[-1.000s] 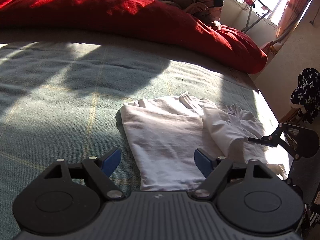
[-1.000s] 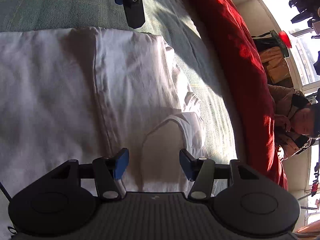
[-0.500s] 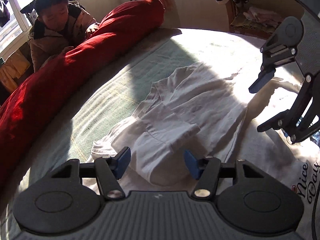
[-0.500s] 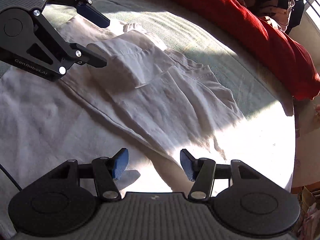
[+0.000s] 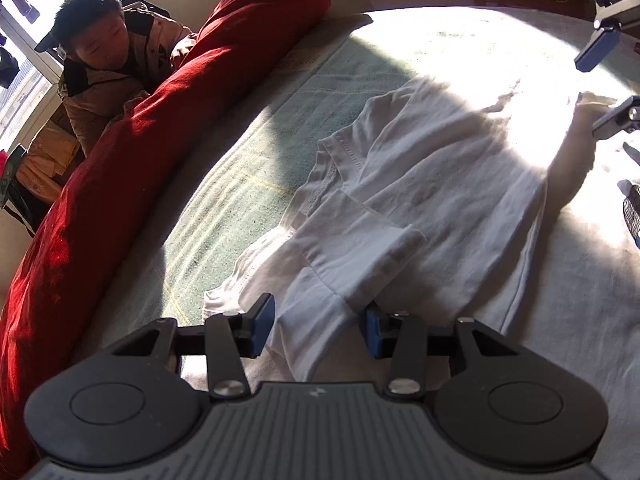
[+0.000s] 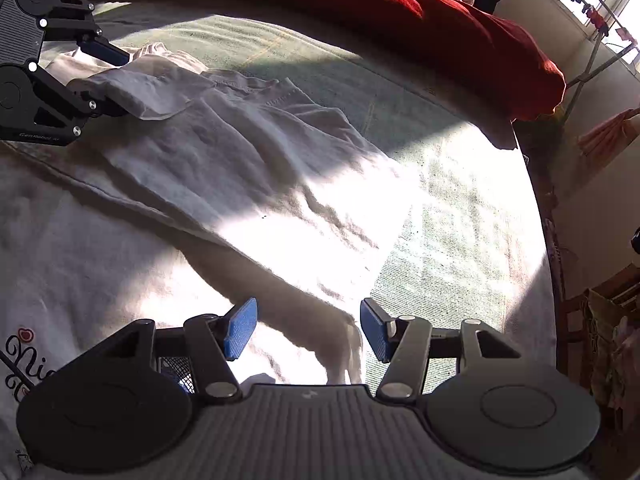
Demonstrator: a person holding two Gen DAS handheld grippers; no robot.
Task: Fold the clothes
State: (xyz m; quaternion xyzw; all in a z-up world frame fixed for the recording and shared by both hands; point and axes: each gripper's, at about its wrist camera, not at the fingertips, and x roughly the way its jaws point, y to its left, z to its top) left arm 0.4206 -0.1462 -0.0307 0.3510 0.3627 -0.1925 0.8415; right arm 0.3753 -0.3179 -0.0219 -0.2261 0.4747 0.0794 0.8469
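Since half a second ago, both closed in on the white cotton T-shirt point(image 6: 224, 168): left hand-held gripper point(image 5: 316, 330) now straddling the folded sleeve point(image 5: 352, 256), right hand-held gripper point(image 6: 304, 330) now straddling the hem corner point(image 6: 340, 344), which earlier lay further ahead of it. Shirt spread flat on the green checked bed cover point(image 6: 440, 184), side panel already folded inward, printed front near the right one's left side. Both sets of jaws wide open, cloth between the blue pads point(image 5: 262, 326) but nothing pinched yet.

Likely risks: closing on only the top layer, so the fold slides apart when lifted; pulling unevenly from the two ends, dragging wrinkles into the panel; snagging the bed cover beneath along with the hem.

Ahead of the left one, past the collar, bare bed cover, then the long red quilt roll point(image 5: 120, 168) with a seated person in a brown jacket point(image 5: 104, 76) behind it. Right of the right one, bare cover up to the bed edge, well apart.
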